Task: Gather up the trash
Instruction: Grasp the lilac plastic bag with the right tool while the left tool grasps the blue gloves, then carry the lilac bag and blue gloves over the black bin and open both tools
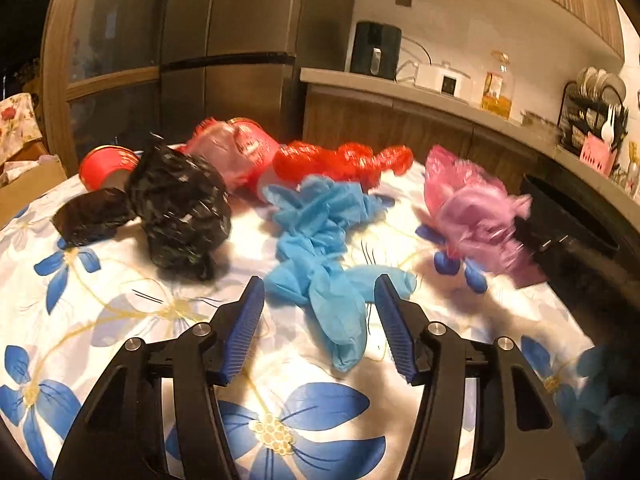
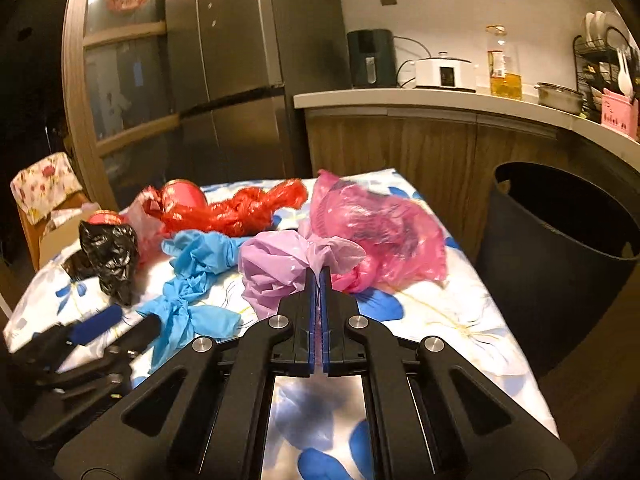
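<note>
Left gripper point(image 1: 320, 300): spread about halfway, low over the table, one blue pad on each side of a limp end of the blue plastic bag point(image 1: 316, 248); neither pad touches it.
Right gripper point(image 2: 320, 276): pressed together, pinching a fold of the lilac plastic bag point(image 2: 280, 268) at its fingertips.
Table point(image 2: 440, 320): covered by a white cloth with blue flowers; all the trash lies on it.
Blue plastic bag: crumpled and knotted, in the middle of the table, stretching toward the near edge.
Lilac plastic bag: bunched, just right of the blue one, touching the pink plastic bag point(image 2: 380, 224) behind it.
Black plastic bag point(image 1: 180, 212): a crumpled lump to the left, near the blue bag but apart from it.
Red mesh bag point(image 1: 344, 160): twisted, along the far side behind the blue bag.
Red cups point(image 1: 105, 164): at the far left corner, partly hidden behind the black bag and a pale pink wrapper point(image 1: 228, 148).
Bin point(image 2: 560, 256): dark, round, open-topped, on the floor just beside the table's right edge.
In the way: the pink bag lies between the lilac bag and the far part of the bin's rim.
</note>
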`<state>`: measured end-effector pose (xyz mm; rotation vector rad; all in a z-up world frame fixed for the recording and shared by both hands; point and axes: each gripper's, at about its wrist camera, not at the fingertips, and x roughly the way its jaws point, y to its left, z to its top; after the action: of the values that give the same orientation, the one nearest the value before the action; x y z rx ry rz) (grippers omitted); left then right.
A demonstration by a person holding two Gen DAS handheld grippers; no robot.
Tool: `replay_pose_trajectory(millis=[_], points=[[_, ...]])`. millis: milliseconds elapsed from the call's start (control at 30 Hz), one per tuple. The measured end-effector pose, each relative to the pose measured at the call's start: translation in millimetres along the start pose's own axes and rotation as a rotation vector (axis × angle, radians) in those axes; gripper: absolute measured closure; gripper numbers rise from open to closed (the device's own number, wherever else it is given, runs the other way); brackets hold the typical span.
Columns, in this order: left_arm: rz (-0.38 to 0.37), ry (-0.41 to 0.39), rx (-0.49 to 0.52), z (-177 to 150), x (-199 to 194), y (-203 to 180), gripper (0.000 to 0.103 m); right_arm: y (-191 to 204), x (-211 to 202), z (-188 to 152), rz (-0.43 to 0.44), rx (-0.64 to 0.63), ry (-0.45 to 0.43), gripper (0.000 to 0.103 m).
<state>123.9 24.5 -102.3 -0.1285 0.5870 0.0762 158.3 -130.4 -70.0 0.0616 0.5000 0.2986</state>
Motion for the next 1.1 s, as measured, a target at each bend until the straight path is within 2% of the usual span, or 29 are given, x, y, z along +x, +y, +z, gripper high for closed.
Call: replay_pose_trajectory(millis=[67, 133, 200, 367, 533, 800, 1100], points=[[0.009, 0.033, 0.012, -1.3, 7.5, -2.0, 0.061, -2.3, -8.1, 2.6, -0.002, 0.003, -0.017, 0.101], [0.014, 0.062, 0.015, -1.9, 14.3, -2.6, 0.075, -5.1, -15.0, 5.1, -0.002, 0.007, -0.029, 0.101], [0.013, 0.087, 0.014, -2.4, 20.0, -2.5, 0.079, -6.4, -20.9, 6.4, -0.003, 0.008, -0.040, 0.101], [0.014, 0.122, 0.010, -4.9, 28.4, -1.3, 0.101, -9.6, -29.2, 7.2, -0.008, 0.012, -0.046, 0.101], [-0.010, 0.080, -0.030, -3.4, 16.8, 5.0, 0.103, -12.1, -37.3, 5.3, -0.010, 0.010, -0.043, 0.101], [-0.033, -0.007, -0.050, 2.7, -27.5, 6.6, 0.103, -12.3, -53.7, 4.7, -0.004, 0.004, -0.063, 0.101], [-0.067, -0.121, -0.054, 34.1, -80.2, 11.6, 0.103, -9.7, -66.9, 5.0, 0.014, 0.010, -0.079, 0.101]])
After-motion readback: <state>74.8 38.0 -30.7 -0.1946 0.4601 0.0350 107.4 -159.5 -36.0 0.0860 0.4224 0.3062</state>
